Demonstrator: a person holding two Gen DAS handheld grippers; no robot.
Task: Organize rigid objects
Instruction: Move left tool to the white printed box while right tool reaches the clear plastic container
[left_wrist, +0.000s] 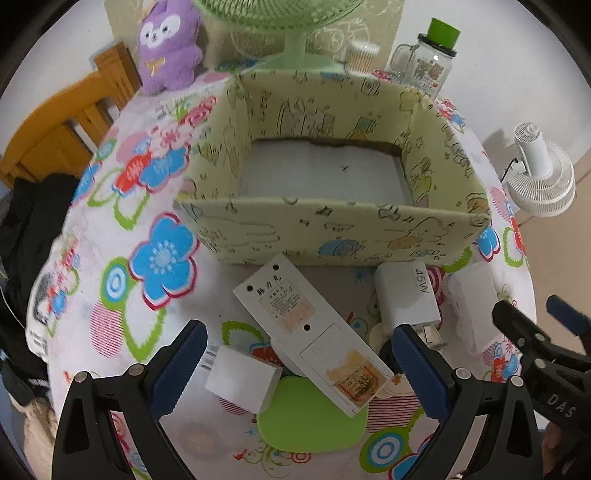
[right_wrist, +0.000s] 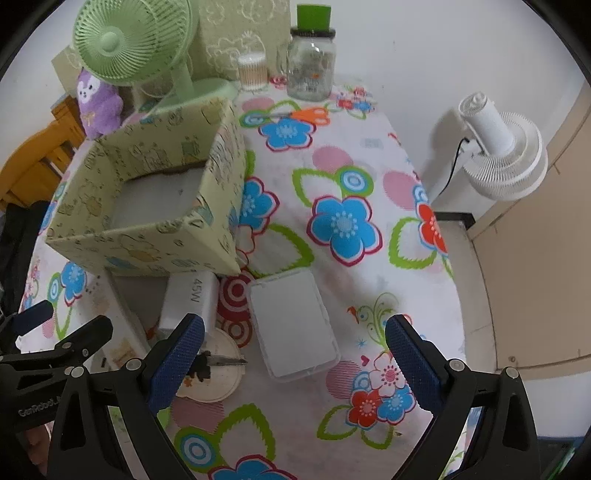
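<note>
A pale green patterned storage box (left_wrist: 332, 229) stands open and empty on the flowered table; it also shows in the right wrist view (right_wrist: 147, 236). In front of it lie a long white power strip (left_wrist: 310, 336), a small white plug adapter (left_wrist: 240, 380), a white 45W charger (left_wrist: 406, 299) (right_wrist: 192, 295), and a white flat case (left_wrist: 472, 306) (right_wrist: 291, 321). My left gripper (left_wrist: 299, 369) is open above the power strip and adapter. My right gripper (right_wrist: 295, 358) is open above the near end of the flat case.
A green fan base (left_wrist: 295, 55), purple plush toy (left_wrist: 166, 48), cotton swab jar (right_wrist: 253, 72) and glass jar with green lid (right_wrist: 310, 62) stand behind the box. A white floor fan (right_wrist: 498, 155) stands off the table's right edge. A round cream dish (right_wrist: 218, 376) lies by the charger.
</note>
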